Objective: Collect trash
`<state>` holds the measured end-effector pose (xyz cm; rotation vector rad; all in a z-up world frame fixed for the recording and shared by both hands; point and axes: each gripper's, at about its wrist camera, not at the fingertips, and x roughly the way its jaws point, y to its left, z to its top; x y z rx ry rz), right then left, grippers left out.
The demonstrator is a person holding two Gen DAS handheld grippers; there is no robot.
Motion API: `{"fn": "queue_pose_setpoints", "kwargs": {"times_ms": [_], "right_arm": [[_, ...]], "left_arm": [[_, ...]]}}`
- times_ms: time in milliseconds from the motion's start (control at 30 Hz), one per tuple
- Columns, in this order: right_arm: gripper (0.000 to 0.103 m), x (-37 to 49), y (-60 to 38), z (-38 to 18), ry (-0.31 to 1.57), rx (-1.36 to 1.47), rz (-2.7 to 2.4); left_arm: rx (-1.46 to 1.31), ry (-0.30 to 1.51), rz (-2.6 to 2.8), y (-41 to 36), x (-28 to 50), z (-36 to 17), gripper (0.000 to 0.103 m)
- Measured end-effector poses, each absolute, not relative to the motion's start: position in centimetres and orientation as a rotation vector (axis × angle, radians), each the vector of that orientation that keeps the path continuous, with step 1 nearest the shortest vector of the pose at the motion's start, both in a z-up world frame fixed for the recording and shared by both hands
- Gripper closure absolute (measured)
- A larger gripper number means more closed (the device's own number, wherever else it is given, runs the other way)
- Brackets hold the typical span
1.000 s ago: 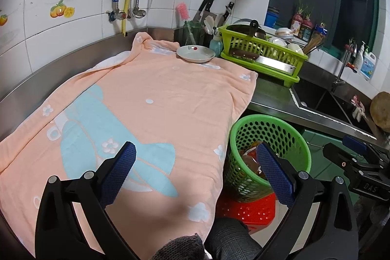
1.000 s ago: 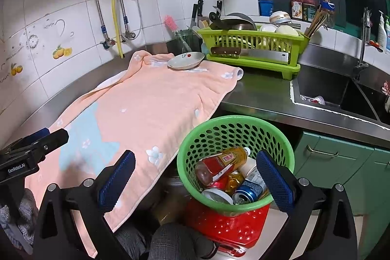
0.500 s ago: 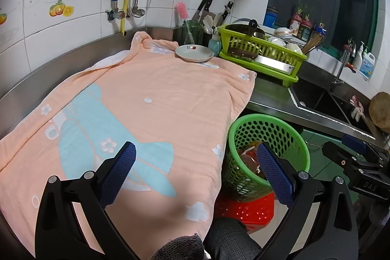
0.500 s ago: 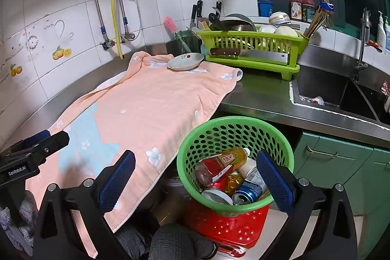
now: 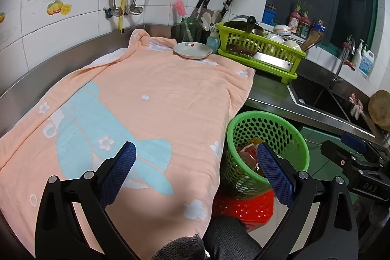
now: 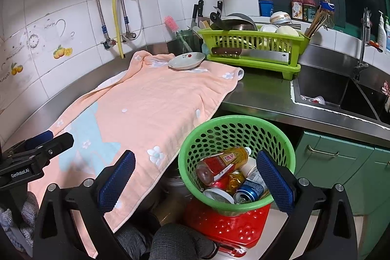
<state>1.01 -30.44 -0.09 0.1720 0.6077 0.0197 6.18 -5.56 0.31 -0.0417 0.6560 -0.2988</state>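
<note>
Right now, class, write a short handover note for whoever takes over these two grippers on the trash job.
Left gripper: open, empty, above the peach towel.
Right gripper: open, empty, over the green basket.
Trash: a bottle and cans lie in the basket, which sits on a red stool beside the counter.
Done: no trash visible on the towel; only a small dish rests at its far end.
Left: apparently nothing; check the sink, where something small lies.
</note>
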Motion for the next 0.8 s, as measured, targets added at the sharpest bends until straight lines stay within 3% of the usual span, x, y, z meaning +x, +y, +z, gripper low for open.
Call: {"fn": "queue_pose_setpoints", "kwargs": {"times_ms": [800], "right_arm": [[0.007,0.89,-29.91,-0.53,0.606,0.185,0.017]], "left_arm": [[-0.051,0.653,-0.295,-5.7,6.03,-0.46,0.005]]}}
